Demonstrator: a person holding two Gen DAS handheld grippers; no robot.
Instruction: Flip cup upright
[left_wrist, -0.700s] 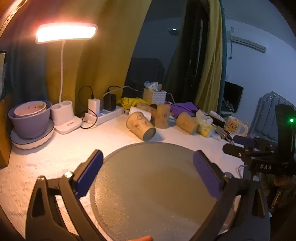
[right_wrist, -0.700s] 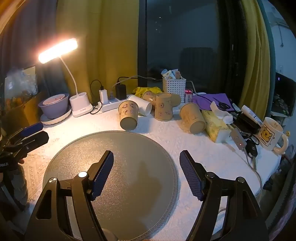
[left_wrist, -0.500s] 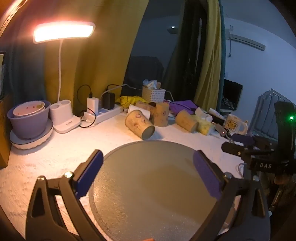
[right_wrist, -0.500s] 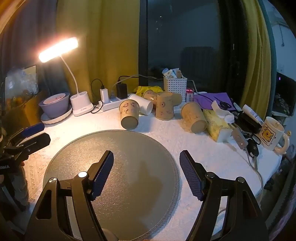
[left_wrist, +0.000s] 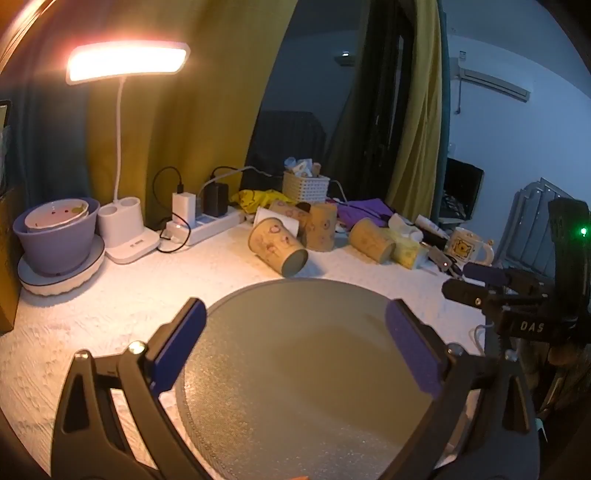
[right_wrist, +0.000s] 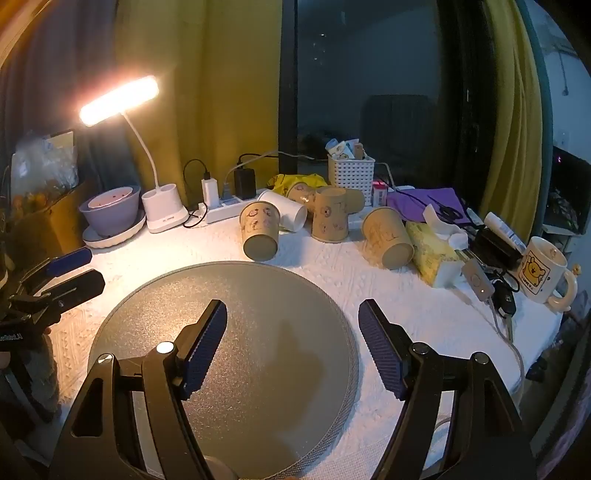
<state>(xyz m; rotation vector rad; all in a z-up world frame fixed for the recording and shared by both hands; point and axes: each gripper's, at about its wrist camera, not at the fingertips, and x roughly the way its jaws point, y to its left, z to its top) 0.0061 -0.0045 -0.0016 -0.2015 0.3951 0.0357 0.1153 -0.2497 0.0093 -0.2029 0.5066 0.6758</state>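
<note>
Several tan paper cups lie beyond a round grey mat (left_wrist: 306, 373) (right_wrist: 236, 332). The nearest cup (left_wrist: 277, 246) (right_wrist: 259, 230) lies on its side at the mat's far edge, its base toward me. Another cup (left_wrist: 370, 240) (right_wrist: 388, 237) lies on its side to the right. A third cup (left_wrist: 320, 226) (right_wrist: 330, 214) stands upside down between them. My left gripper (left_wrist: 295, 343) is open and empty above the mat; it also shows at the left of the right wrist view (right_wrist: 70, 269). My right gripper (right_wrist: 291, 347) is open and empty above the mat; it also shows in the left wrist view (left_wrist: 476, 282).
A lit desk lamp (left_wrist: 125, 62) (right_wrist: 120, 96), a purple bowl (left_wrist: 55, 230) (right_wrist: 110, 210) and a power strip (left_wrist: 203, 225) stand at the back left. A white basket (right_wrist: 351, 173), tissue pack (right_wrist: 432, 254), keys (right_wrist: 504, 295) and bear mug (right_wrist: 543, 269) crowd the right.
Both grippers have drifted slightly; the view shifted a little. Both stay open and nothing on the table has moved.
</note>
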